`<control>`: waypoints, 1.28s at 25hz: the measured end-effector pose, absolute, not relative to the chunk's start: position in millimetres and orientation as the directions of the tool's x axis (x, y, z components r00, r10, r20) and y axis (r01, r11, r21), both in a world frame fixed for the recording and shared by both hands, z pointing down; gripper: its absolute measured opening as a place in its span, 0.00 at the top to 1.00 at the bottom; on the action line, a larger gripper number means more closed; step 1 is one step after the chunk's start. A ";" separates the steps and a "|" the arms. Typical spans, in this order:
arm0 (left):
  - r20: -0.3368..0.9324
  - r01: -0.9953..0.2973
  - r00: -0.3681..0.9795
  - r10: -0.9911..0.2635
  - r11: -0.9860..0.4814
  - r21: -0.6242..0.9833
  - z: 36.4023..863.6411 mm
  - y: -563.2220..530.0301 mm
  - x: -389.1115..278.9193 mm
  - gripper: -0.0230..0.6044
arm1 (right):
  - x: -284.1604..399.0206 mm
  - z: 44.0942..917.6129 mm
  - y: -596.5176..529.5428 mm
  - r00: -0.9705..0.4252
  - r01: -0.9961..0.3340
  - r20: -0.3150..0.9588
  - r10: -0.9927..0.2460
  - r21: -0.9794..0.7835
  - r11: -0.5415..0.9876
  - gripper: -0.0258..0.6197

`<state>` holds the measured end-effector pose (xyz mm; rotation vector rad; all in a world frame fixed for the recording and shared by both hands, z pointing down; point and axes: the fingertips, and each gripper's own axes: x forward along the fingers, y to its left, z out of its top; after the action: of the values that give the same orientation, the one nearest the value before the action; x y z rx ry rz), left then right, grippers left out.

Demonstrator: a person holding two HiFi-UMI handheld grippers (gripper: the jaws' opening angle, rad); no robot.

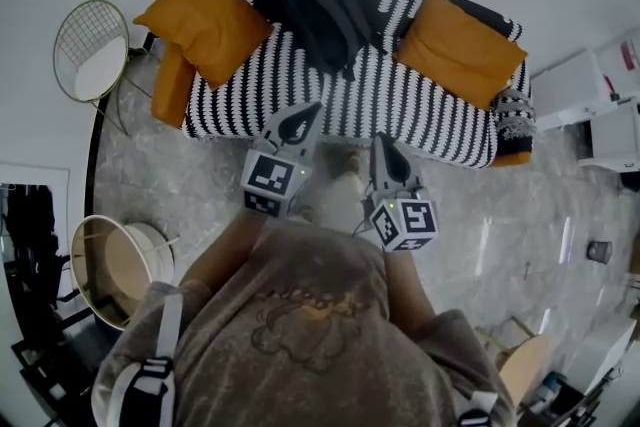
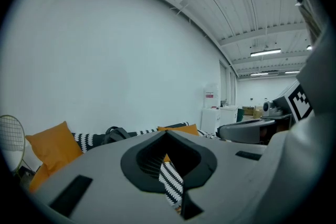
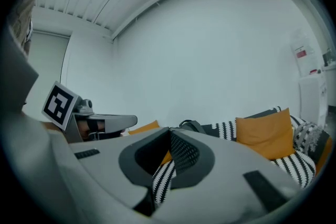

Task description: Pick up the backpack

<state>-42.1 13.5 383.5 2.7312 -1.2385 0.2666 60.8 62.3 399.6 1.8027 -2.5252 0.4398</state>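
Note:
The dark backpack (image 1: pixel 325 10) lies on the back of a black-and-white striped sofa (image 1: pixel 420 105), between two orange cushions. It shows small and far in the left gripper view (image 2: pixel 116 134) and peeks over the jaws in the right gripper view (image 3: pixel 193 126). My left gripper (image 1: pixel 305 110) points at the sofa's front edge, below the backpack, with its jaws shut and empty (image 2: pixel 167 132). Beside it, the right gripper (image 1: pixel 381 143) hangs over the floor just short of the sofa, also shut on nothing (image 3: pixel 169 130). Neither touches the backpack.
Orange cushions sit at the sofa's left (image 1: pixel 205 15) and right (image 1: pixel 460 45). A wire chair (image 1: pixel 92 50) stands left of the sofa, a round basket (image 1: pixel 115 265) near my left side, white cabinets (image 1: pixel 590 95) to the right. Marble floor (image 1: pixel 180 175) lies before the sofa.

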 end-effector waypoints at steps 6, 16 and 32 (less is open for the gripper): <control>0.212 -0.773 0.625 -0.751 -0.634 0.031 392.9 -45.1 -26.3 0.97 | 79.6 408.5 -0.9 -0.362 -0.919 0.154 -0.919 -0.225 0.324 0.96; 0.248 -0.818 0.562 -0.789 -0.574 0.030 394.8 -160.2 5.4 0.97 | 107.6 398.2 -132.4 -0.444 -0.886 0.154 -0.883 -0.223 0.407 0.96; 0.307 -0.911 0.409 -0.859 -0.405 0.078 415.9 -318.2 26.8 0.96 | 140.3 414.7 -310.6 -0.563 -0.820 0.182 -0.806 -0.241 0.518 0.96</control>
<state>26.8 -318.2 415.9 2.4324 -1.5588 0.3212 140.3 -310.6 414.7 1.4454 -2.6964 0.4672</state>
